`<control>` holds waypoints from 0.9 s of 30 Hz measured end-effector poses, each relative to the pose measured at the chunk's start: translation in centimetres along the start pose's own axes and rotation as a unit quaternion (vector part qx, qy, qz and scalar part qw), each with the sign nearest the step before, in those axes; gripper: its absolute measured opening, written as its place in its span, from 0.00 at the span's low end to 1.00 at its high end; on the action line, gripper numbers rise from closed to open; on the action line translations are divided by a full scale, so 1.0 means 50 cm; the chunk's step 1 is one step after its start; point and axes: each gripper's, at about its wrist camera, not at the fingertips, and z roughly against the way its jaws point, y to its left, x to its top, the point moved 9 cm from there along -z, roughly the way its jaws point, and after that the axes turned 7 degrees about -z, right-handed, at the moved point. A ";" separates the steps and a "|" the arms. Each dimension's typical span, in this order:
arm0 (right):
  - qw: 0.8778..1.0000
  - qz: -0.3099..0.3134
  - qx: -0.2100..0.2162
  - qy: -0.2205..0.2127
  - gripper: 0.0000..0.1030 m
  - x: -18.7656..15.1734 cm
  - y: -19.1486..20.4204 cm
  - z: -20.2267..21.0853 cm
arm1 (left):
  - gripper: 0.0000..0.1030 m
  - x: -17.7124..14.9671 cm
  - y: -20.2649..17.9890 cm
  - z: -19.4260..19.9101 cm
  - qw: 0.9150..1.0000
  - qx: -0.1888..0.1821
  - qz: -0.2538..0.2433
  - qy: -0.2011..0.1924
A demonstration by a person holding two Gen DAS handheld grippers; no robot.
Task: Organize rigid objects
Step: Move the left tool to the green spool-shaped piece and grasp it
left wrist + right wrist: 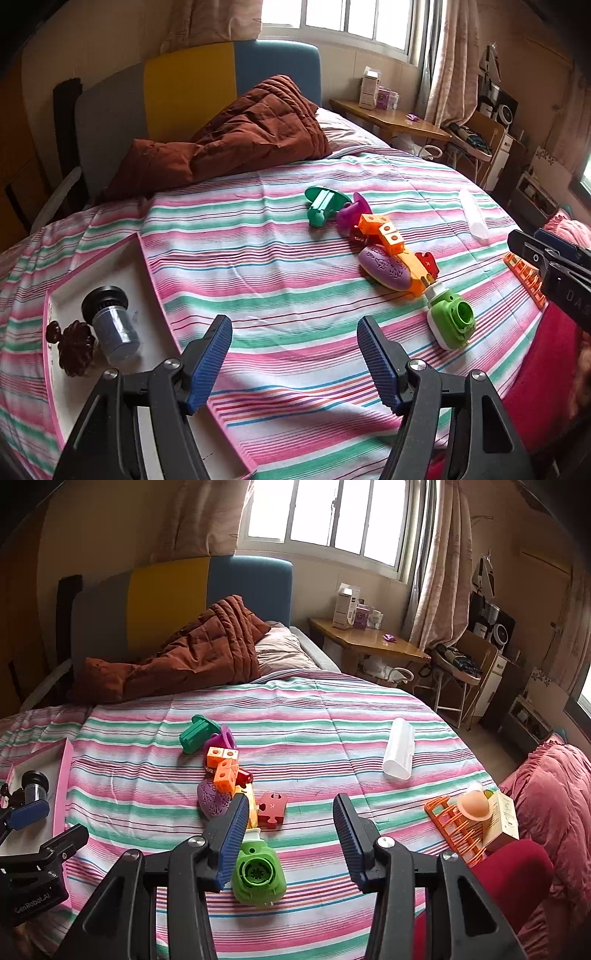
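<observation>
Both hand-held grippers hover empty over the striped bedspread (280, 266), the left gripper (294, 360) and right gripper (290, 840) spread. Loose toys sit clustered mid-bed, the green-and-white plastic punch (258, 873) nearest the right jaws. Risk: crowded neighbours get knocked aside, and soft bedding may let the punch tip.

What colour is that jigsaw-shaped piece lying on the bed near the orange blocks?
Red. The jigsaw piece shows best in the right wrist view.
</observation>
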 end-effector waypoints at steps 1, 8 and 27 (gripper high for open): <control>1.000 -0.001 -0.002 0.000 0.46 -0.001 -0.004 -0.001 | 0.69 0.002 -0.004 -0.002 1.000 -0.001 -0.002 0.000; 1.000 -0.006 -0.006 0.006 0.46 0.000 -0.022 -0.009 | 0.69 0.012 -0.028 -0.021 1.000 -0.009 -0.012 0.005; 0.998 -0.033 0.001 0.044 0.51 -0.013 -0.047 -0.039 | 0.69 0.033 -0.075 -0.075 0.999 -0.023 -0.030 0.021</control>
